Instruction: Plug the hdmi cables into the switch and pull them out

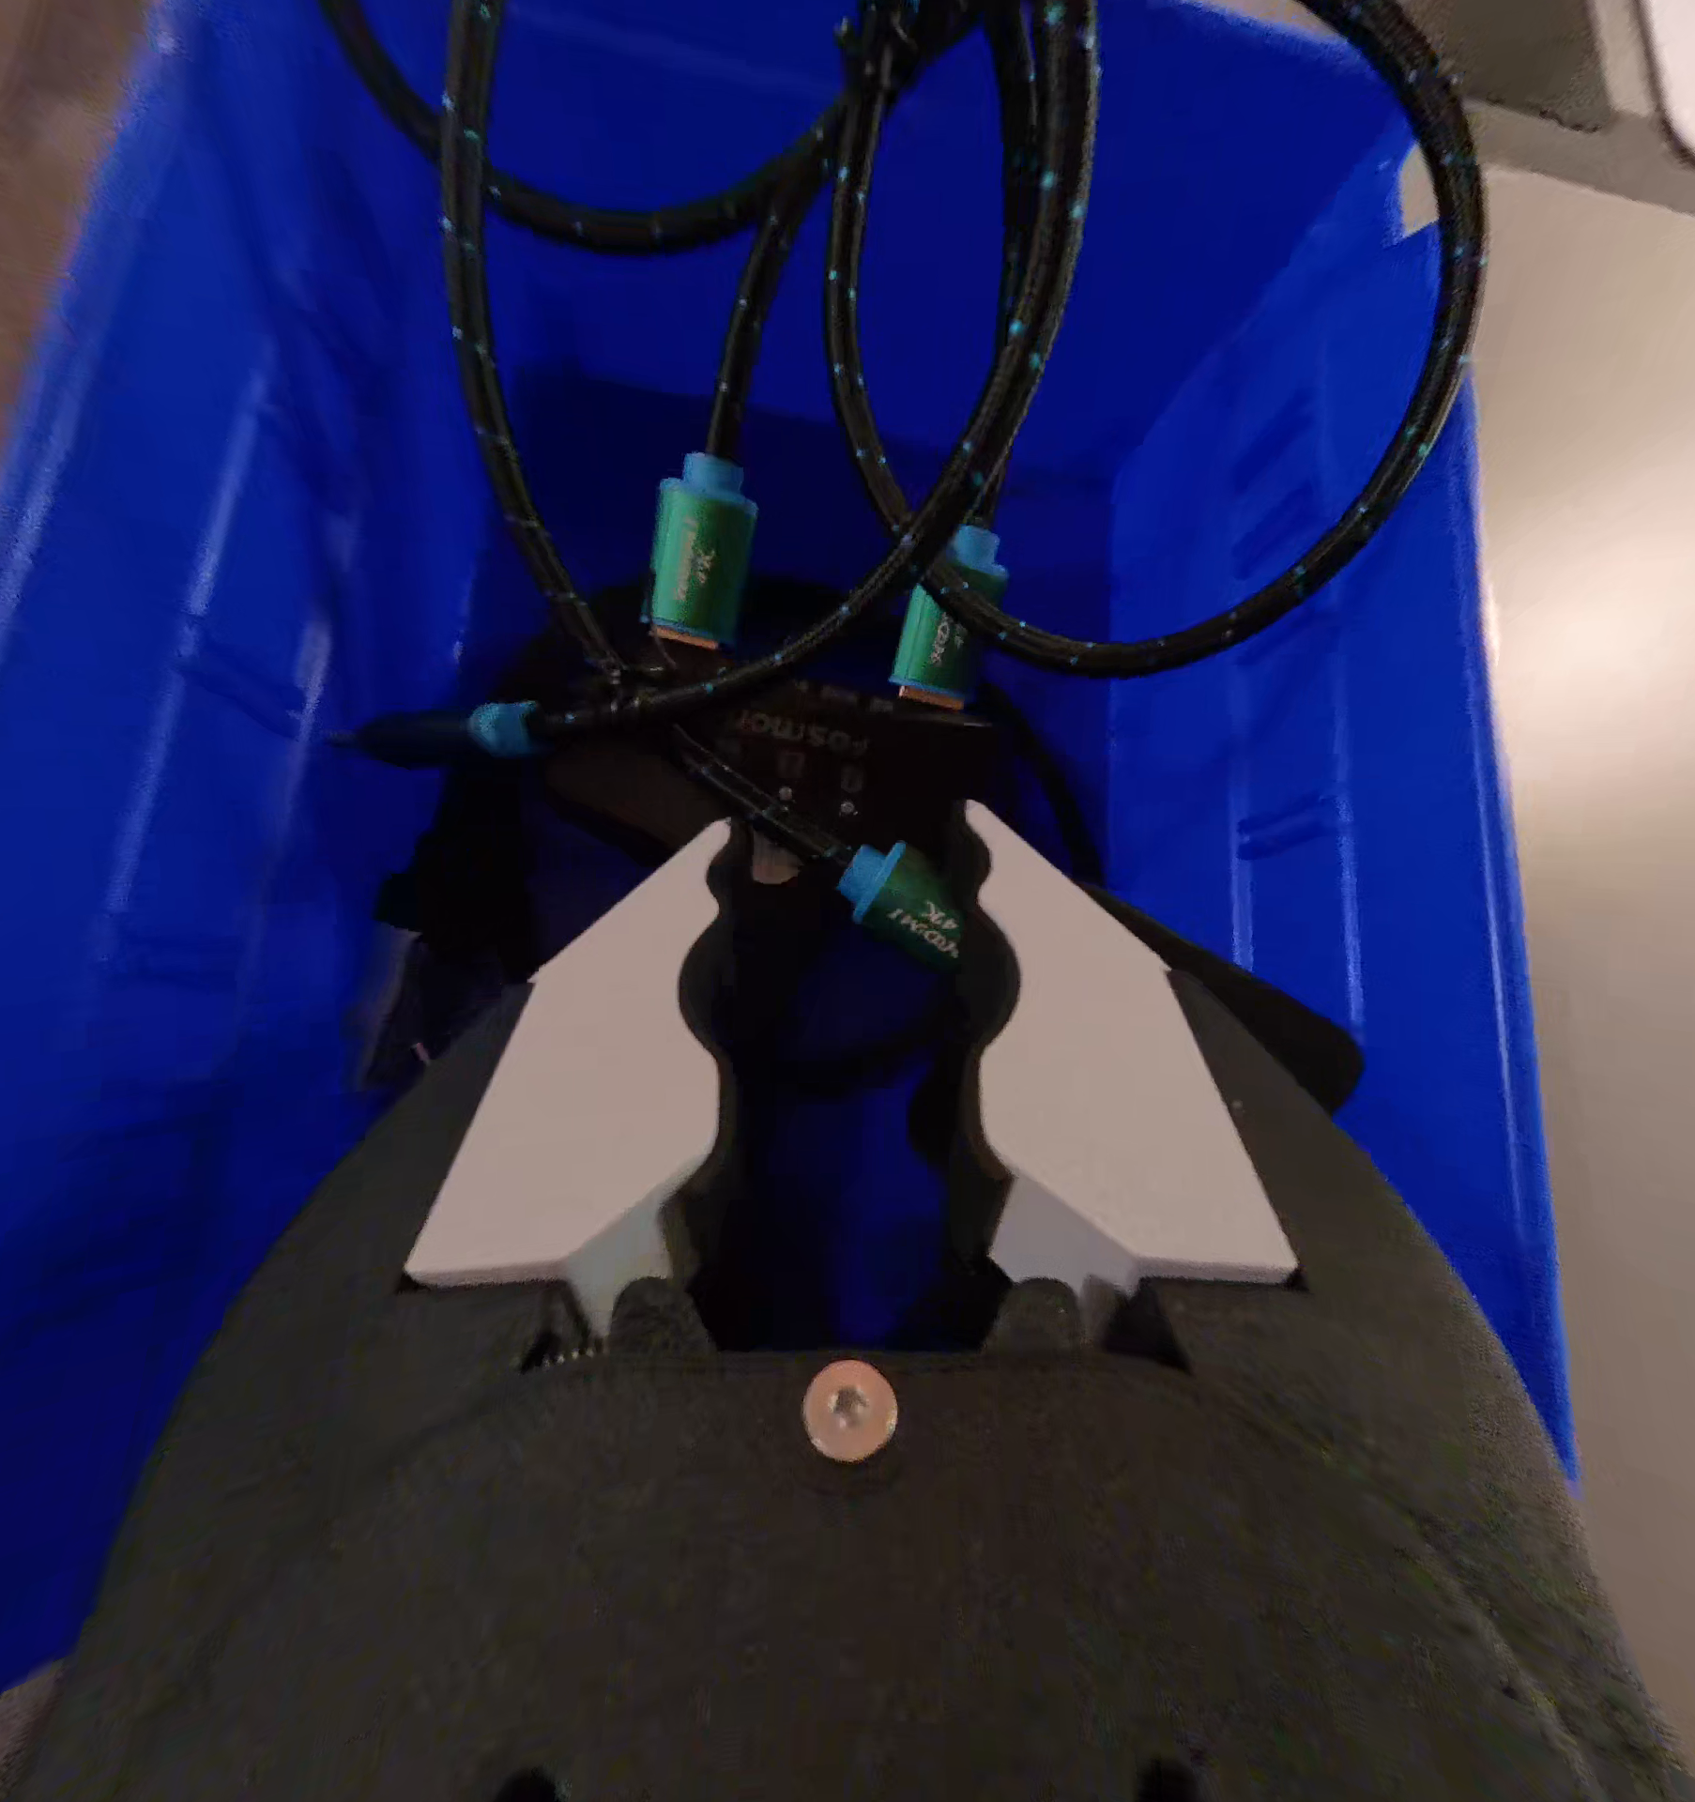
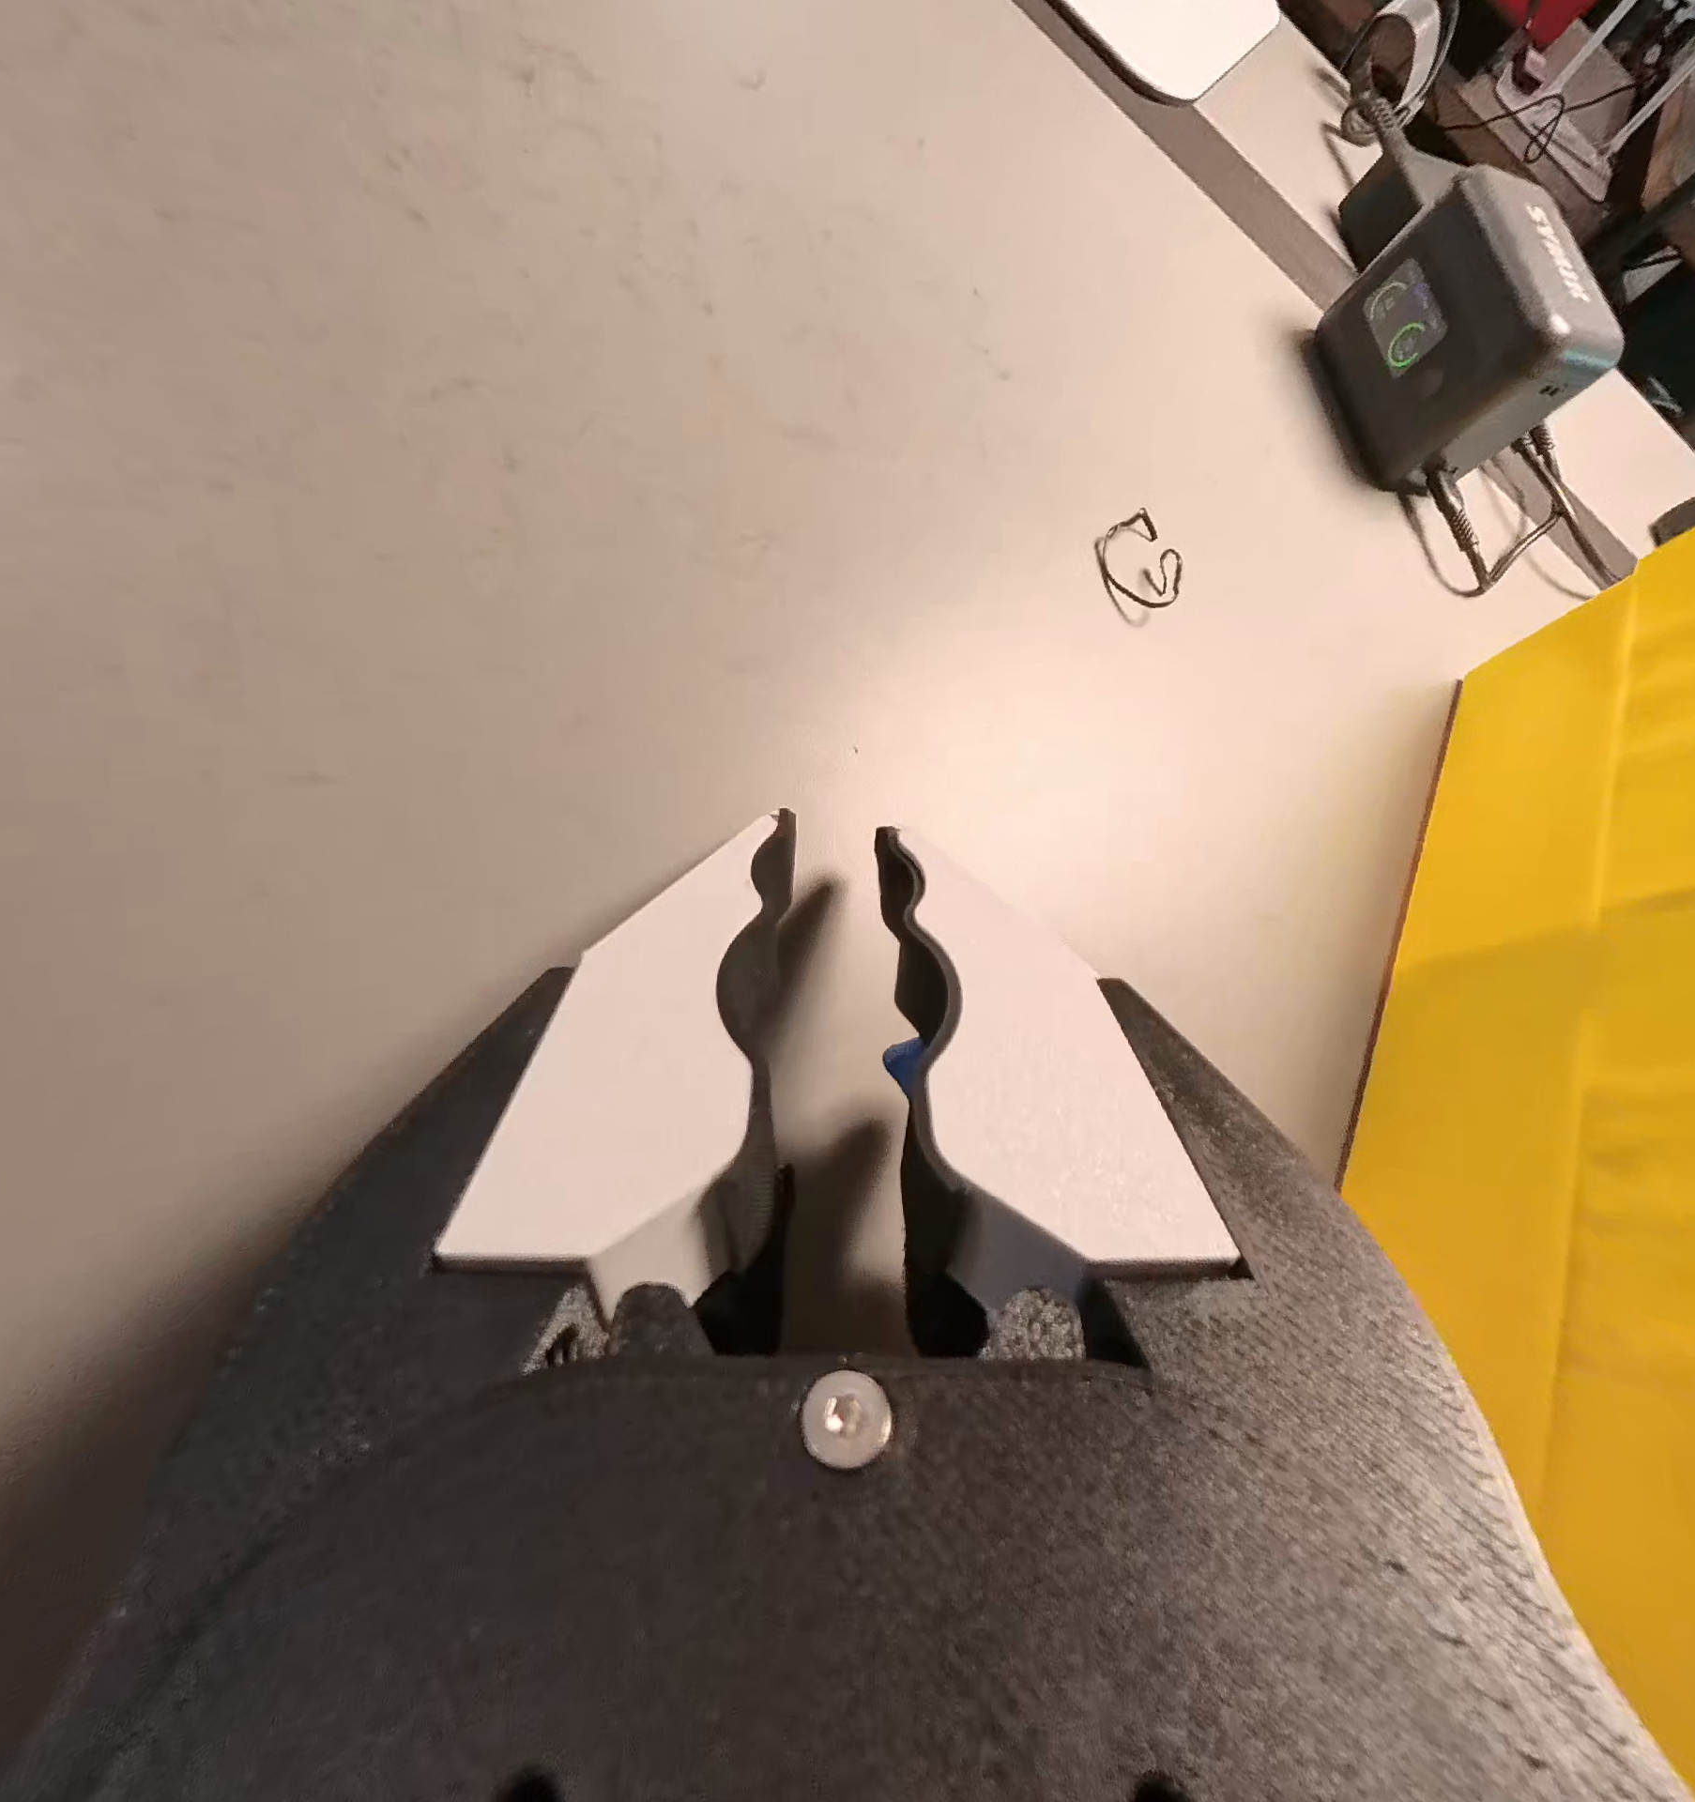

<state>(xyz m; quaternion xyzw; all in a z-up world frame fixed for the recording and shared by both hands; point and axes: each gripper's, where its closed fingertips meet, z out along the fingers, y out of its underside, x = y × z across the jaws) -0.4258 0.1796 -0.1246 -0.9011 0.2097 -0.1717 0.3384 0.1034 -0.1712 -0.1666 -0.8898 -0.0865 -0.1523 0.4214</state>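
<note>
In the left wrist view, a black HDMI switch (image 1: 824, 765) lies at the bottom of a blue bin (image 1: 239, 585). Black braided cables (image 1: 493, 410) loop above it. Two green connectors (image 1: 697, 570) (image 1: 946, 624) point at its far side with their gold tips showing. A third green connector (image 1: 907, 902) lies loose across its near end, and another end (image 1: 493, 731) lies to the left. My left gripper (image 1: 848, 824) is open, its tips on either side of the switch's near end; I cannot tell if they touch. My right gripper (image 2: 829, 829) hovers over a beige table (image 2: 434, 439), jaws slightly apart and empty.
The bin's blue walls close in on both sides of my left gripper. In the right wrist view, a yellow sheet (image 2: 1555, 975) lies at the right. A grey box with a small screen (image 2: 1468, 322) and its cables stands at the back right. A small twisted wire (image 2: 1141, 570) lies on the table. About 65 cm separates my left fingertips from my right.
</note>
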